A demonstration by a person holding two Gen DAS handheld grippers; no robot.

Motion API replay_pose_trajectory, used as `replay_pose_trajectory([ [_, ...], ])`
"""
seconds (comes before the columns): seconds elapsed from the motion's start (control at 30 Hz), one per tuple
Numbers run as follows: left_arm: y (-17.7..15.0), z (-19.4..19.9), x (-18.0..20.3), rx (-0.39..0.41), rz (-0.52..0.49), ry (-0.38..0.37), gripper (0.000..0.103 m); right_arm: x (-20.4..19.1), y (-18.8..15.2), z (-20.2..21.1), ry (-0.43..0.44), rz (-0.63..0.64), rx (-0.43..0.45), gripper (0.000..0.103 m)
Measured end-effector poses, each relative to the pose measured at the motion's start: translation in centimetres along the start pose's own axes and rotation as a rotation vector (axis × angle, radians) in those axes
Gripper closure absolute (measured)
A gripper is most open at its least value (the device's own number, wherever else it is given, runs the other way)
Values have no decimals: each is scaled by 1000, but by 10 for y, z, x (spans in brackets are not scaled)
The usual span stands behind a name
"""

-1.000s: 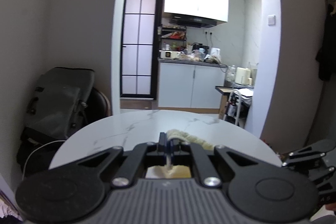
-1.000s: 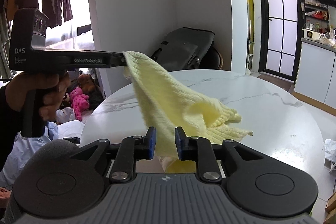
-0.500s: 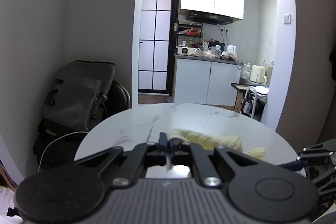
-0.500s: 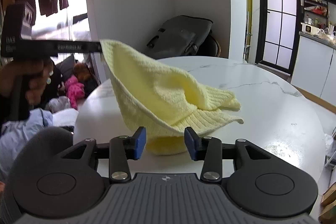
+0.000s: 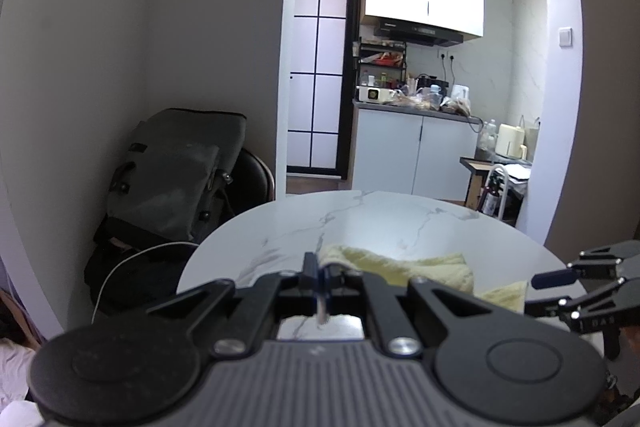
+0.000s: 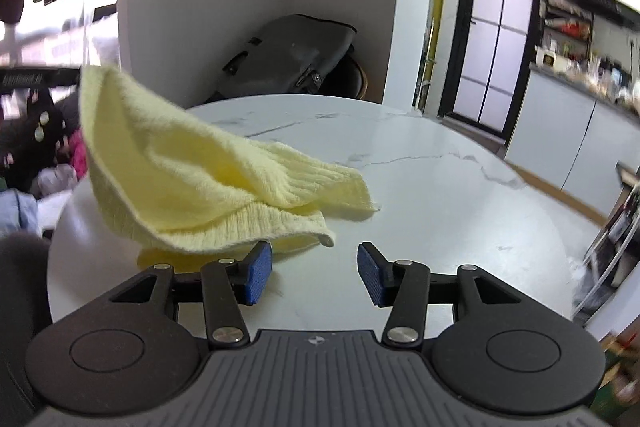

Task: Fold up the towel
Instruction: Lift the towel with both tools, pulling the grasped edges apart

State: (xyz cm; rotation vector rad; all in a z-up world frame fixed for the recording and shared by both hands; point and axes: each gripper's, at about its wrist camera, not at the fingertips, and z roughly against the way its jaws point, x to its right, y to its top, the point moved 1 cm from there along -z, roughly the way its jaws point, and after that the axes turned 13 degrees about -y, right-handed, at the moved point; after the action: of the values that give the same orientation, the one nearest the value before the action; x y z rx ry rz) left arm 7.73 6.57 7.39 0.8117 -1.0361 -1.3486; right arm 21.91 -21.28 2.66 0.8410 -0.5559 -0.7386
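The pale yellow towel [image 6: 208, 187] lies partly on the round white marble table [image 6: 440, 187], left of centre in the right wrist view, one corner lifted toward the upper left. The left gripper [image 5: 318, 277] is clenched on that corner; a sliver of cloth shows between its pads. A grey bag [image 6: 292, 55] sits on a chair behind the table; its contents cannot be seen. The right gripper [image 6: 316, 273] stands released, nothing between its blue pads [image 6: 258, 277]. A second ago those pads pinched the towel's near edge; now that edge rests on the table.
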Motion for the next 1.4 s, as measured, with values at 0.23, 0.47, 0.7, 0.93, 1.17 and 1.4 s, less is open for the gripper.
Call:
replay_pose_trajectory([
  [0.23,1,-1,-7,7,9,2,100,6,-2,8,-43,105,3,51],
  [0.47,1,-2,-10,14,16,-8,100,-1,-8,6,-50,165,-21,46],
  [0.7,-1,-2,-11,5,17,-1,100,-9,-4,-3,-26,179,-5,40],
  [0.93,-3,-2,-7,1,19,6,100,-13,4,-6,2,189,36,40],
  [1.17,-3,-3,-6,7,23,0,100,-22,10,-4,42,225,49,93],
  [1.4,3,2,-4,45,26,-13,100,-13,18,15,20,208,82,97],
])
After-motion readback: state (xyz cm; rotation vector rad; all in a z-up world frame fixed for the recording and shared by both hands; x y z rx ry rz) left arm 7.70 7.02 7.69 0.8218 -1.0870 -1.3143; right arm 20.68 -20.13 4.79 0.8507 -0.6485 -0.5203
